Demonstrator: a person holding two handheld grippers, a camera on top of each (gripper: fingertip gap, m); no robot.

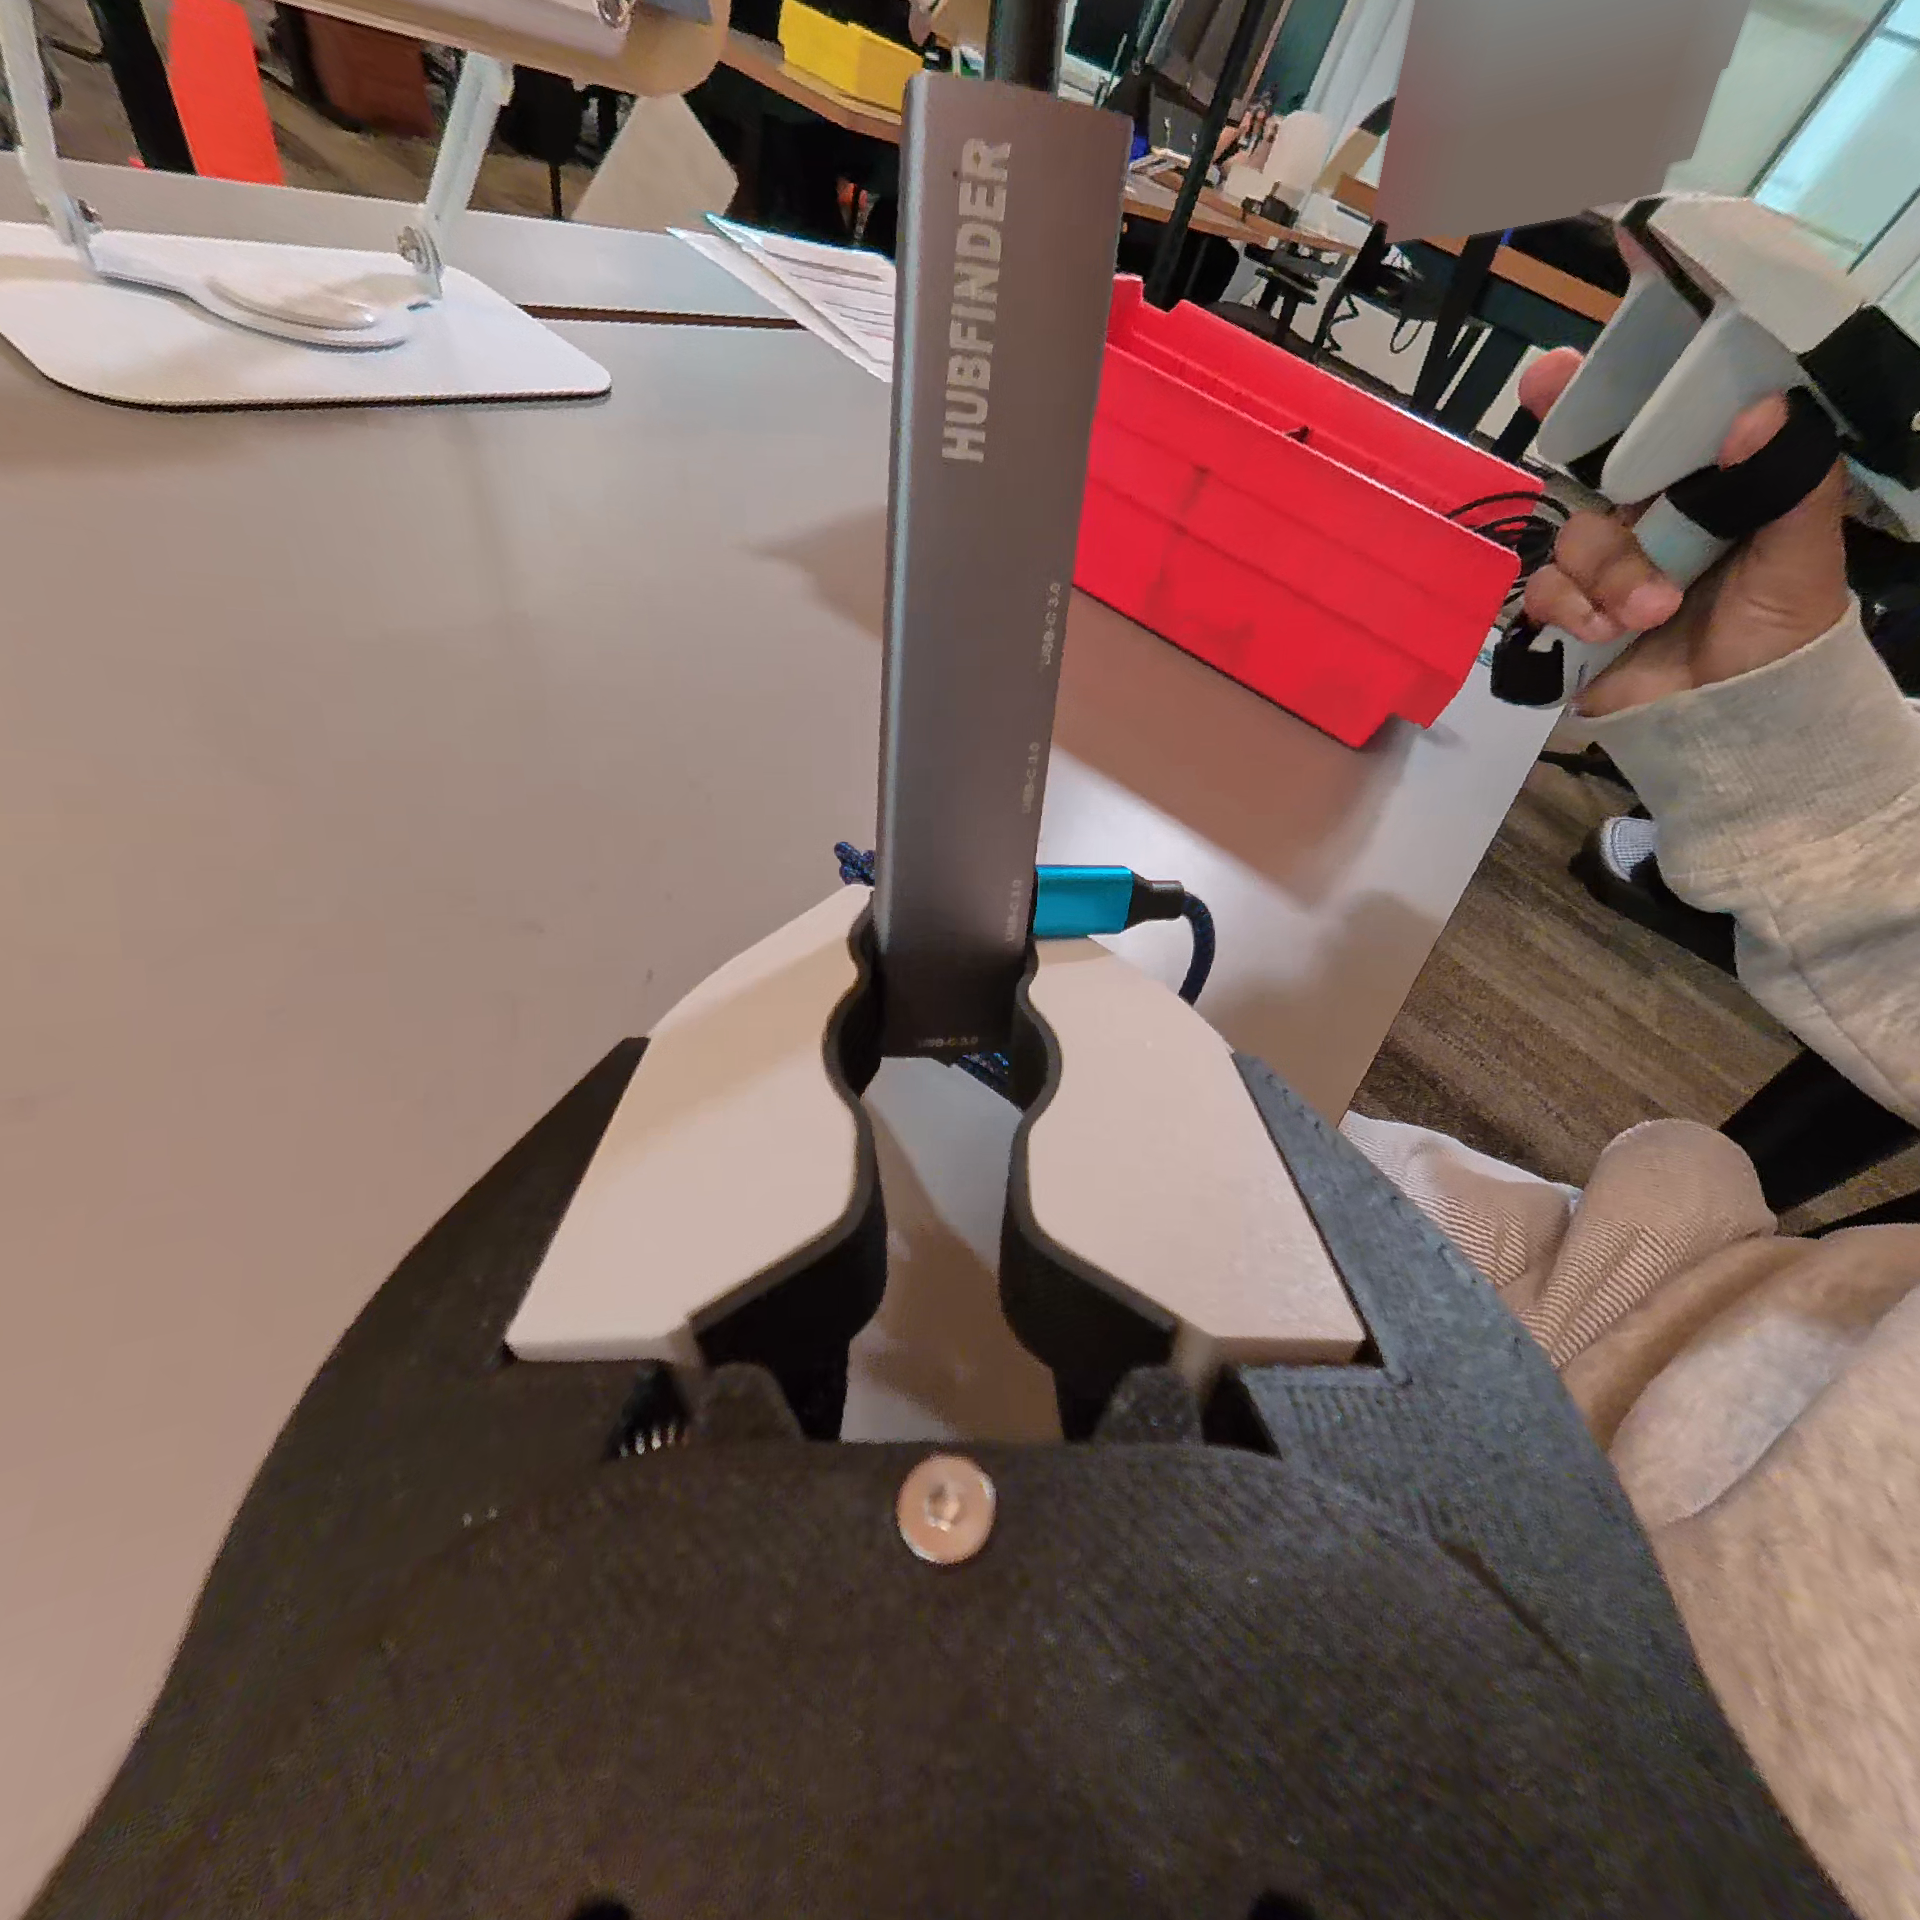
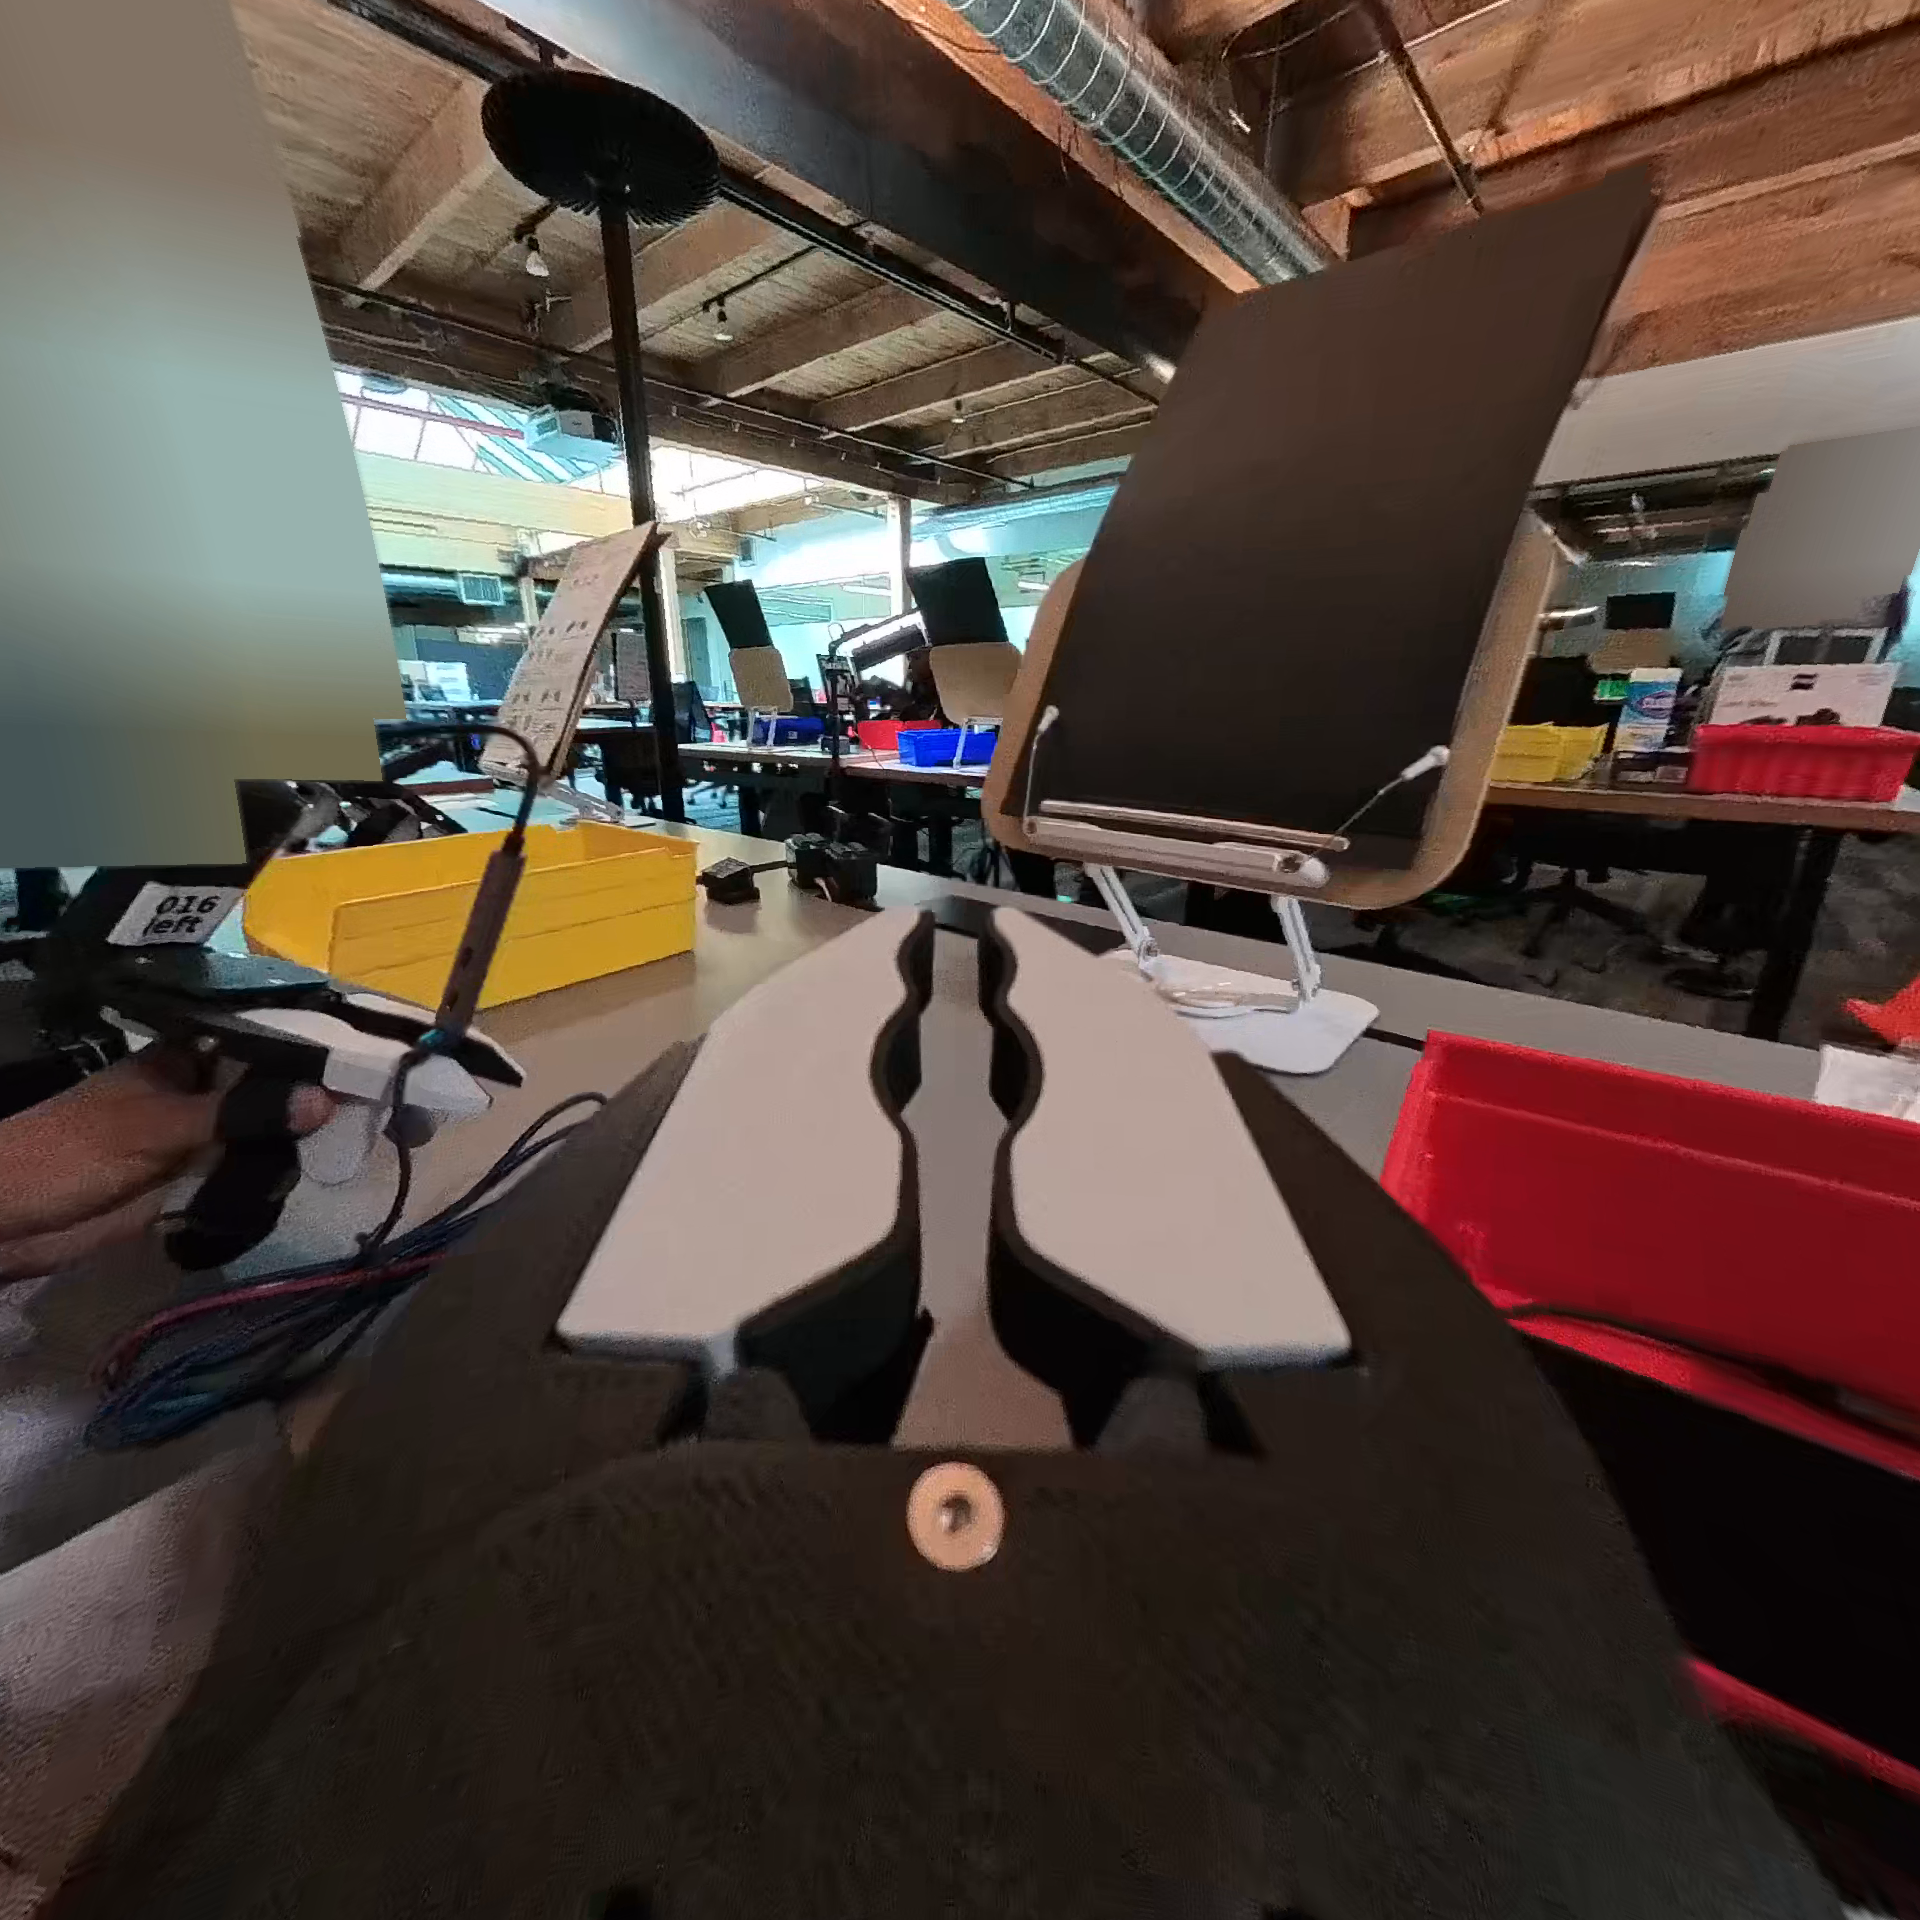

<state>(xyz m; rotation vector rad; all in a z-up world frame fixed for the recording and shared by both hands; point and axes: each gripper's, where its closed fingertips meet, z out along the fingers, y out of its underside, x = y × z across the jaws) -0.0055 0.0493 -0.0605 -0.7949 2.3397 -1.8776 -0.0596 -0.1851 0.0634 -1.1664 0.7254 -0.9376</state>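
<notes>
My left gripper (image 1: 951,935) is shut on the lower end of a slim grey USB hub (image 1: 987,520) and holds it upright above the grey table (image 1: 416,727). A blue plug (image 1: 1086,899) on a dark braided cable (image 1: 1195,945) sits in the hub's side, just above the fingertips. My right gripper (image 2: 956,925) is shut with only a thin gap and holds nothing; it hovers over the table. The right wrist view shows the left gripper (image 2: 436,1049) with the hub (image 2: 483,925) at far left, and loose cables (image 2: 312,1299) hanging below it.
A red bin (image 1: 1299,540) stands on the table's right side and shows close in the right wrist view (image 2: 1662,1195). A yellow bin (image 2: 468,914) sits behind the left gripper. A stand with a black board (image 2: 1299,623) has a white base (image 1: 260,343). The table's edge (image 1: 1455,831) is on the right. About 25 cm separates my left fingertips from my right.
</notes>
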